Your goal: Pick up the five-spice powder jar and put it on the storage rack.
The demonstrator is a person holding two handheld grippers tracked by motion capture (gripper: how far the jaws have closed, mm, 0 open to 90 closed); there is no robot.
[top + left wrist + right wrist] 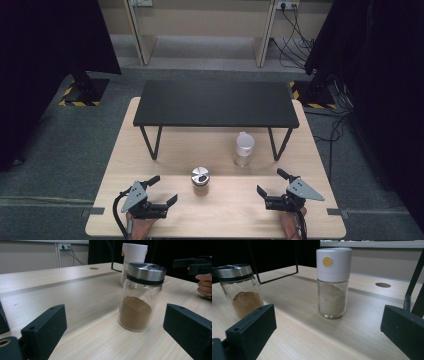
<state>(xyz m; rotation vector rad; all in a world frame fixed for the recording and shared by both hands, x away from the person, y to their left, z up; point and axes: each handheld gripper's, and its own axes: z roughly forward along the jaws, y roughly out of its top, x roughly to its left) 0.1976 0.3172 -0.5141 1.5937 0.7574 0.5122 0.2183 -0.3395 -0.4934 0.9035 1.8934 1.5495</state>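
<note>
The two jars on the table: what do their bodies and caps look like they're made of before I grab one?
Spice jar: clear glass-looking body showing brown powder, with a brushed, shiny metal-looking lid above a black band. Grinder jar: clear body, glass or hard plastic, holding pale powder; its matte white cap with a yellow dot looks plastic. Both grippers, left and right, are open and apart from them.

Even overhead light; dim, dark edges in the high view; near jaws slightly soft.

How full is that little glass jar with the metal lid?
Under half full. The glass jar holds brown powder heaped in its lower part, with clear glass above up to the metal lid.
</note>
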